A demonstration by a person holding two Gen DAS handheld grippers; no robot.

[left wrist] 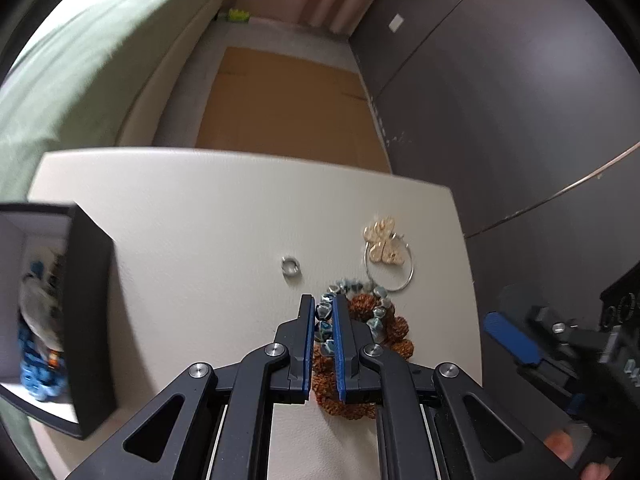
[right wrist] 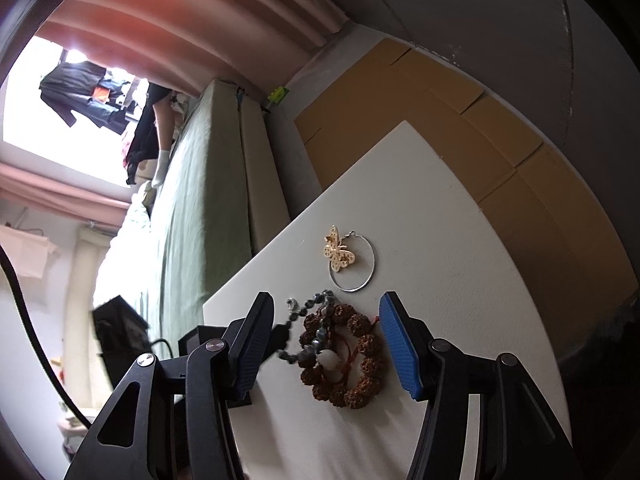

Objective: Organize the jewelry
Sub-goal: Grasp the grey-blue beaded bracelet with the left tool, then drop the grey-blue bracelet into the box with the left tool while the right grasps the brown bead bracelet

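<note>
My left gripper (left wrist: pixel 322 305) is shut on a blue-grey bead bracelet (left wrist: pixel 352 288), which lies over a brown seed-bead bracelet (left wrist: pixel 396 328) on the white table (left wrist: pixel 200 216). Both bracelets show in the right wrist view, the blue-grey one (right wrist: pixel 316 340) across the brown one (right wrist: pixel 360 364). My right gripper (right wrist: pixel 326 320) is open and empty, its fingers on either side of the two bracelets. A gold butterfly earring on a silver hoop (left wrist: pixel 384 246) lies beyond them, as the right wrist view (right wrist: pixel 340 254) also shows. A small silver ring (left wrist: pixel 291 267) lies left of it.
A black jewelry box (left wrist: pixel 86 312) stands open at the table's left edge with blue beads inside. A green bed (right wrist: pixel 200 200) runs along the far side. Brown cardboard (left wrist: pixel 288 100) covers the floor beyond the table. A dark wall (left wrist: pixel 520 100) is at the right.
</note>
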